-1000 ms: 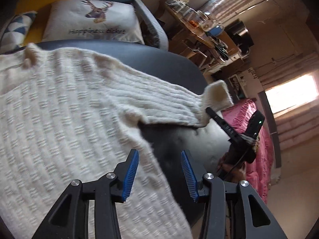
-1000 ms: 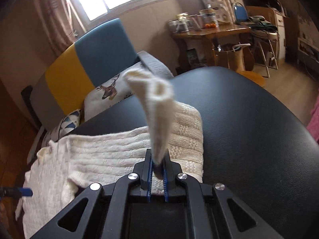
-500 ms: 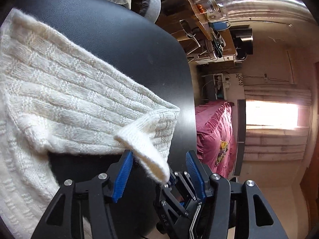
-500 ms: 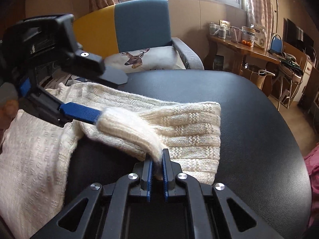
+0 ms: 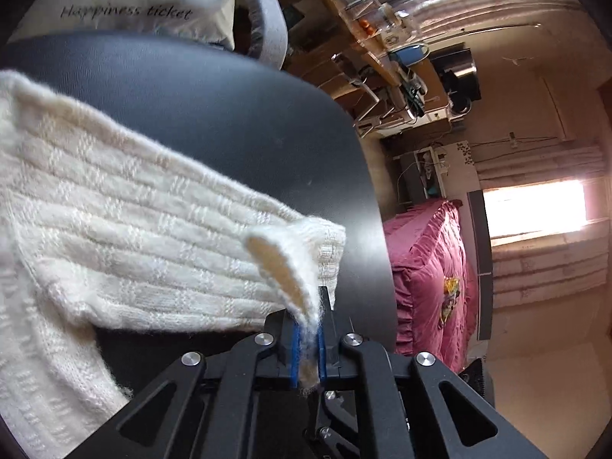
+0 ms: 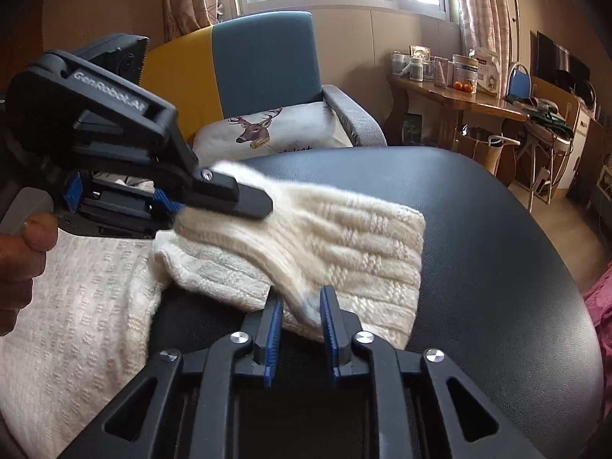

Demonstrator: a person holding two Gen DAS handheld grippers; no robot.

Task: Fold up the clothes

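A cream knitted sweater [image 5: 134,237] lies on a round black table [image 5: 229,114], one sleeve stretched toward the table's edge. In the left wrist view my left gripper [image 5: 308,329] is shut on the raised sleeve cuff [image 5: 283,267], fabric pinched between its blue pads. The right wrist view shows the same left gripper [image 6: 229,206] reaching in from the left onto the sleeve [image 6: 344,241], with a person's hand [image 6: 23,252] on its handle. My right gripper [image 6: 302,306] is opening; a fold of the cuff still lies between its parted jaws.
Behind the table stands a blue and yellow armchair [image 6: 264,57] with a deer cushion [image 6: 267,126]. A cluttered wooden desk [image 6: 459,95] is at the right. A pink bed cover [image 5: 432,279] lies past the table's edge. Bare black tabletop [image 6: 478,248] extends right of the sleeve.
The left gripper came in over the cuff and shut on it. The right gripper, which had been holding the cuff, has parted its jaws.
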